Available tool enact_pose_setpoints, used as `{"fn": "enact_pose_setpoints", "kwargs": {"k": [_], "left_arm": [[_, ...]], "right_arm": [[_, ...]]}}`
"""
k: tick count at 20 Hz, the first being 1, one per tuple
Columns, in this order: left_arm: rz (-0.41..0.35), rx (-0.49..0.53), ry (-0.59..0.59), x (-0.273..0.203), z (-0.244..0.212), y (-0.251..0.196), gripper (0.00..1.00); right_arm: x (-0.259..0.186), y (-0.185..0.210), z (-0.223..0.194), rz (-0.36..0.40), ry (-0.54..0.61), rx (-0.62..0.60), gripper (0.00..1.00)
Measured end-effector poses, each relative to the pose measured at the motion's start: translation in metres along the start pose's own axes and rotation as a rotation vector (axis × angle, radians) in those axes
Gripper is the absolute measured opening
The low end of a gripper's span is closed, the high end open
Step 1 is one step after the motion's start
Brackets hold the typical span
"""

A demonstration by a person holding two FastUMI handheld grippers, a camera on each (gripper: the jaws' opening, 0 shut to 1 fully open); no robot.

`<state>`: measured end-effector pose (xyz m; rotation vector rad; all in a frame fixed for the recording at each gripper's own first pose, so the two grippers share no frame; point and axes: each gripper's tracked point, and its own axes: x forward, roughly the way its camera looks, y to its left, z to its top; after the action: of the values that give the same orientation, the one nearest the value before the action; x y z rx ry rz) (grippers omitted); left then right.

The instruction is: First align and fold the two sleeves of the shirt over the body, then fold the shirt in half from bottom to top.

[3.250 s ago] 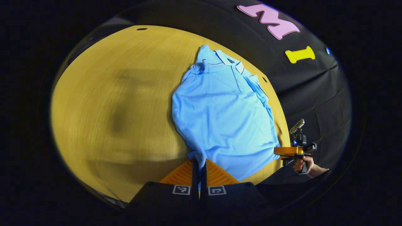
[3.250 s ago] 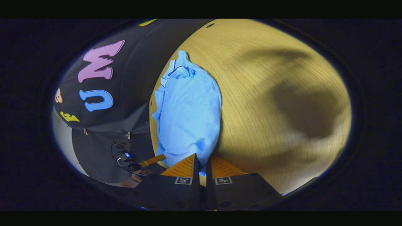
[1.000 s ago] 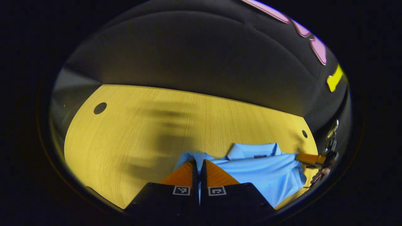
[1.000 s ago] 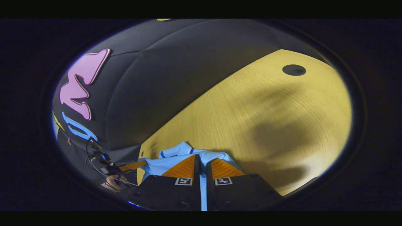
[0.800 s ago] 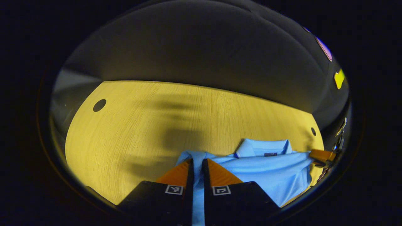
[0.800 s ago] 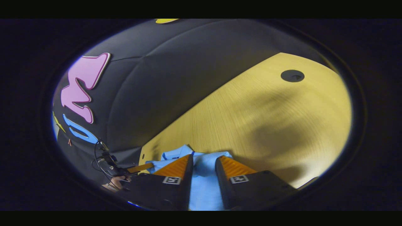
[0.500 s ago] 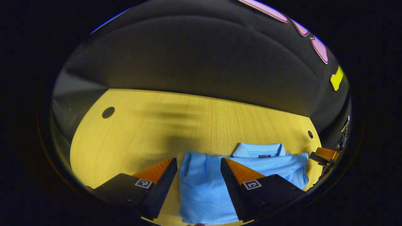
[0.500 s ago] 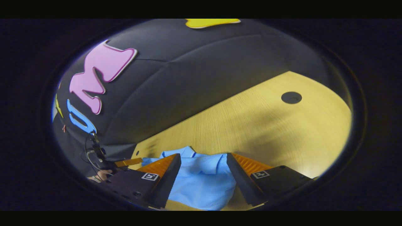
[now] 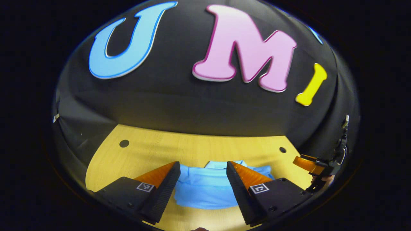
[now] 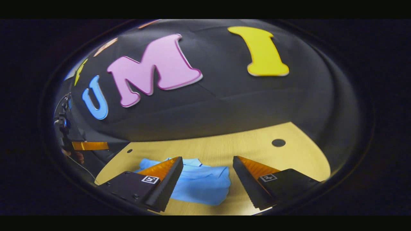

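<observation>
1. Your left gripper point(image 9: 203, 166), in the left gripper view: the jaws stand wide apart and hold nothing. Between the two fingers point(image 9: 167, 183) you see part of the light blue short-sleeved polo shirt point(image 9: 202, 192).

2. The same shirt, left gripper view: it lies folded into a compact, roughly rectangular bundle on the yellow wood-grain table point(image 9: 154, 150). The collar sits at the far edge of the bundle, toward the black cloth wall, and the near edge runs almost straight across. No finger touches the fabric.

3. Your right gripper point(image 10: 208, 160), in the right gripper view: the jaws are likewise spread wide and empty. The folded shirt point(image 10: 199, 187) lies on the table point(image 10: 257, 147) below and ahead of the fingers, more toward the left finger point(image 10: 167, 179) of that view, and apart from both.

4. Your right gripper point(image 9: 308, 162) as seen from the left gripper view: it shows at the far right edge, held by your hand point(image 9: 321, 179), off the shirt and just past the table's right edge.

5. Your left gripper point(image 10: 90, 146) as seen from the right gripper view: it shows at the far left edge, off the shirt and beyond the table's left corner. Its opening cannot be judged from this angle.

6. Dark round holes point(image 9: 124, 143) mark the table's far corners, well apart from the shirt.
</observation>
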<state>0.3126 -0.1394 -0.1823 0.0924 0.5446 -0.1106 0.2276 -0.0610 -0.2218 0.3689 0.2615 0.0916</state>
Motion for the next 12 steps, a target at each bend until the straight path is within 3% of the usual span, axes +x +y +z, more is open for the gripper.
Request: {"fn": "enact_pose_setpoints", "kwargs": {"k": [4, 9, 12], "left_arm": [[-0.060, 0.046, -0.127, -0.081, 0.023, -0.033, 0.93], [-0.096, 0.078, -0.270, -0.194, 0.039, -0.050, 0.93], [-0.131, 0.064, -0.296, -0.232, 0.035, -0.045, 0.94]], "right_arm": [[-0.070, 0.029, 0.037, -0.039, -0.121, -0.112, 0.96], [-0.164, 0.073, 0.057, -0.050, -0.211, -0.148, 0.96], [-0.214, 0.104, 0.064, -0.051, -0.235, -0.133, 0.96]]}}
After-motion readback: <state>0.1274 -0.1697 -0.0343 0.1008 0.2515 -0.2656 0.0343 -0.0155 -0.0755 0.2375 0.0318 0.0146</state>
